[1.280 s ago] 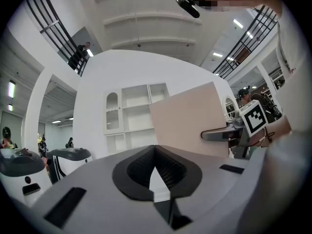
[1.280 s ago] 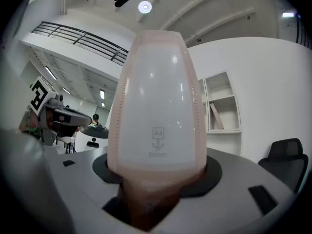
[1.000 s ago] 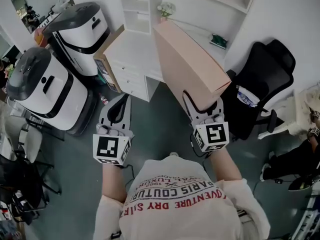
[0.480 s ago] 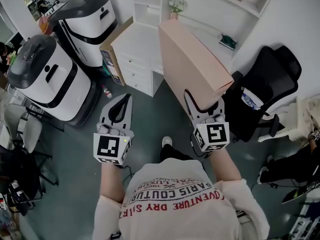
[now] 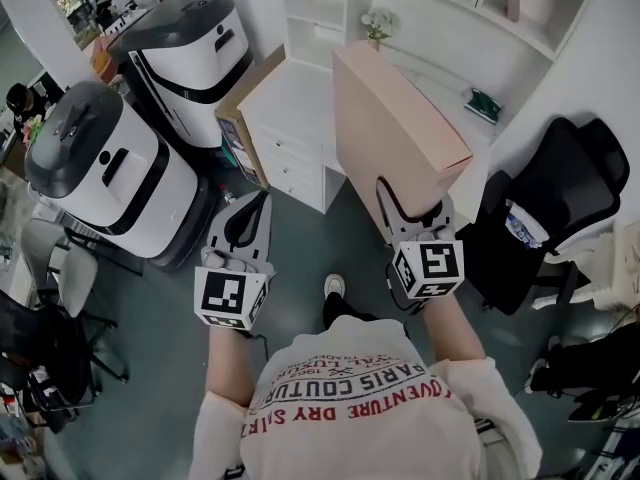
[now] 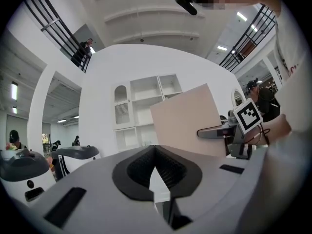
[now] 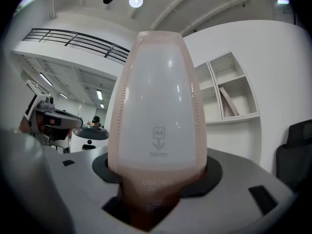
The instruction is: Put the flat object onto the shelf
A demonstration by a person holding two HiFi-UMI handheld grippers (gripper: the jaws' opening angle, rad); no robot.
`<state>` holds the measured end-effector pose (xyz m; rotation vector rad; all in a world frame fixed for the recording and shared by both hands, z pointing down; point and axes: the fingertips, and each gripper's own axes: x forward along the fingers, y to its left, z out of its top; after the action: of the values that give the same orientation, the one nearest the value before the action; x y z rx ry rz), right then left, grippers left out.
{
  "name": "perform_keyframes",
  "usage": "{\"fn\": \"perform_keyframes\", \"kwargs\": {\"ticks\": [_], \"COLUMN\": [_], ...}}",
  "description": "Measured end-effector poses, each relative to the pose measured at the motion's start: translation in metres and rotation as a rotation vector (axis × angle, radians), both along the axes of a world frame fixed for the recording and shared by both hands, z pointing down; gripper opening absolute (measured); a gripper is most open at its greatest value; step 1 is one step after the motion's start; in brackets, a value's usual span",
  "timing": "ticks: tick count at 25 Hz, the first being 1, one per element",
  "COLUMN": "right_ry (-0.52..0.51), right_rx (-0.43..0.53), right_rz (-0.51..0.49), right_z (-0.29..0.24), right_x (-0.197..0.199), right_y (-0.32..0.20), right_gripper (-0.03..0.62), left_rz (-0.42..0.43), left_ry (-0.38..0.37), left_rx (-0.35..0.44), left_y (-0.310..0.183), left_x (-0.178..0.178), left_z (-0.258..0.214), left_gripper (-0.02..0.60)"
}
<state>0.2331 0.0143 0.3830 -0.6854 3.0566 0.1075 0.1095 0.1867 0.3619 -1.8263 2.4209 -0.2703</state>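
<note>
A flat pink file box (image 5: pixel 398 140) stands on edge, tilted forward over the white desk (image 5: pixel 285 98). My right gripper (image 5: pixel 411 215) is shut on its near end. In the right gripper view the flat pink file box (image 7: pixel 160 106) fills the middle between the jaws of my right gripper (image 7: pixel 158 173). My left gripper (image 5: pixel 259 200) hangs to the left over the floor, shut, with nothing in it. In the left gripper view the tips of my left gripper (image 6: pixel 155 148) meet. The white wall shelf (image 5: pixel 335 3) with open compartments rises behind the desk, and the shelf (image 6: pixel 146 101) also shows ahead in that view.
Two large white-and-black machines (image 5: pixel 105 168) (image 5: pixel 190 43) stand at the left. A cardboard panel (image 5: pixel 245 103) leans on the desk's side. A black office chair (image 5: pixel 560 203) stands at the right. A flower vase (image 5: pixel 377 23) and a green item (image 5: pixel 487 106) rest on the desk.
The desk and shelf have slid down and right in the head view as the person steps nearer. Both grippers keep their places and the right one keeps its hold on the box.
</note>
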Motion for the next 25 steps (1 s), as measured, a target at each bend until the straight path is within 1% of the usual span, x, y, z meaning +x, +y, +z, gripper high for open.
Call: {"fn": "perform_keyframes", "kwargs": {"ticks": [4,7,12,18,20,25], "right_ry": [-0.018,-0.020,-0.021,0.005,0.003,0.008], "right_rx": [-0.004,0.002,0.003,0.026,0.028,0.039], "right_rz": [0.000,0.006,0.010,0.035,0.056,0.127], "right_z": [-0.006,-0.007,-0.010,-0.019,-0.022,-0.027], "right_x": [-0.044,-0.076,-0.117,-0.142,-0.148,-0.164], "right_y": [-0.042,-0.075,-0.125,-0.171,-0.184,-0.212], "right_gripper": [0.300,0.300,0.301,0.301,0.301,0.301], "left_rz": [-0.007,-0.011,0.012,0.076,0.104,0.193], "left_ry": [-0.023,-0.022,-0.028,-0.051,-0.059,-0.050], "left_rx": [0.007,0.012,0.016,0.007,0.010,0.021], "left_y": [-0.039,-0.070,-0.127,-0.188,-0.206,-0.246], "left_x": [-0.045,-0.078,-0.119,-0.143,-0.151,-0.174], "left_z": [-0.009,-0.008,-0.010,-0.011,-0.013,-0.012], "left_gripper": [0.011,0.011,0.011,0.011,0.011,0.011]}}
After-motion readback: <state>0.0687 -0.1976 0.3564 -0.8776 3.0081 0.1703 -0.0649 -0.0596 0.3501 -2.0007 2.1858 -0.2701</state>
